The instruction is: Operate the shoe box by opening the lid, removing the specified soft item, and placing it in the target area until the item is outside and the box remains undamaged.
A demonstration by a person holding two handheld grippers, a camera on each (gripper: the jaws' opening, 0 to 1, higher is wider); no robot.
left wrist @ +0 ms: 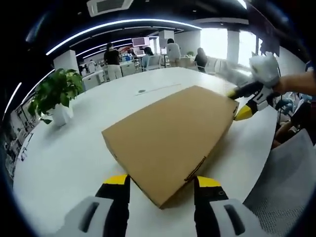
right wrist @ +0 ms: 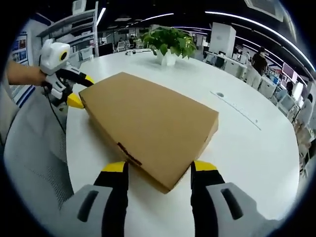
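Note:
A closed brown cardboard shoe box (left wrist: pixel 170 133) lies flat on the white table (left wrist: pixel 69 158). My left gripper (left wrist: pixel 163 181) is open, its yellow-tipped jaws standing on either side of the box's near corner. At the box's far corner, in the left gripper view, the right gripper (left wrist: pixel 239 102) is held by a hand. In the right gripper view the same box (right wrist: pixel 148 121) has its near corner between the spread jaws of my open right gripper (right wrist: pixel 159 168). The left gripper (right wrist: pixel 79 91) stands at the opposite corner, upper left. The lid is down and the contents are hidden.
A potted green plant (left wrist: pixel 54 94) (right wrist: pixel 168 42) stands on the table beyond the box. A grey mesh chair (right wrist: pixel 29 148) (left wrist: pixel 286 182) sits at the table's edge. A small round port (right wrist: pixel 219 94) is set in the tabletop. People stand among desks in the background.

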